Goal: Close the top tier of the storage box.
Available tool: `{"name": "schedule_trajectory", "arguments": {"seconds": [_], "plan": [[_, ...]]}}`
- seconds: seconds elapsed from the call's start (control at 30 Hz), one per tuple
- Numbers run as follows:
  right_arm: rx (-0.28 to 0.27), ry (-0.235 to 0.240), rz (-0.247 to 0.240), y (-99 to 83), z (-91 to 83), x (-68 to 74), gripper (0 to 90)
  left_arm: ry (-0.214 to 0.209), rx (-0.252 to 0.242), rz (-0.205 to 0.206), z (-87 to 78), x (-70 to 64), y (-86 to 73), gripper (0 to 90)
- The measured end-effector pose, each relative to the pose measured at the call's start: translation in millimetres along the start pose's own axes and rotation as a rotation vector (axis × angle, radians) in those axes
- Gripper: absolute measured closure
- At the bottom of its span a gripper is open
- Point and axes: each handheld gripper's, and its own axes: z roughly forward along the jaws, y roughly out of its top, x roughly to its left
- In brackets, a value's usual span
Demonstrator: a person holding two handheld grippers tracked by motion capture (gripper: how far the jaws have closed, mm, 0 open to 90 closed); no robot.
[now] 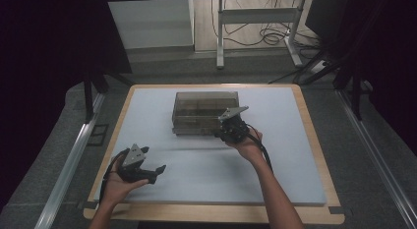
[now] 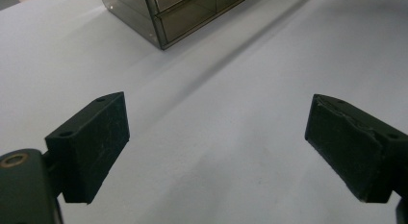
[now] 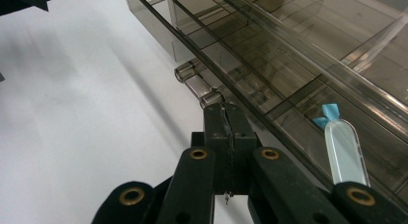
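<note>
A smoky clear drawer box stands on the white mat toward its back. My right gripper is at the box's front right corner. In the right gripper view its jaws are pressed together, their tips touching the near end of a clear bar handle on the lower drawer. A small clear vial with a blue cap lies inside that drawer. My left gripper is held low over the mat's front left, open, with nothing between its pads. The box's corner lies ahead of it.
The mat lies on a wooden board with dark floor around it. Metal rails run along both sides. A white cabinet and a desk frame with cables stand beyond the table.
</note>
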Motion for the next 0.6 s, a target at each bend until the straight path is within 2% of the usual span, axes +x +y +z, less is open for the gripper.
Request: {"name": "schedule_trajectory", "arguments": {"seconds": [0.6], "plan": [[0.01, -0.022, 0.014, 8.0, 4.8, -5.4, 88.4, 0.0, -0.002, -0.001, -0.8, 0.7, 0.1, 8.4]]}}
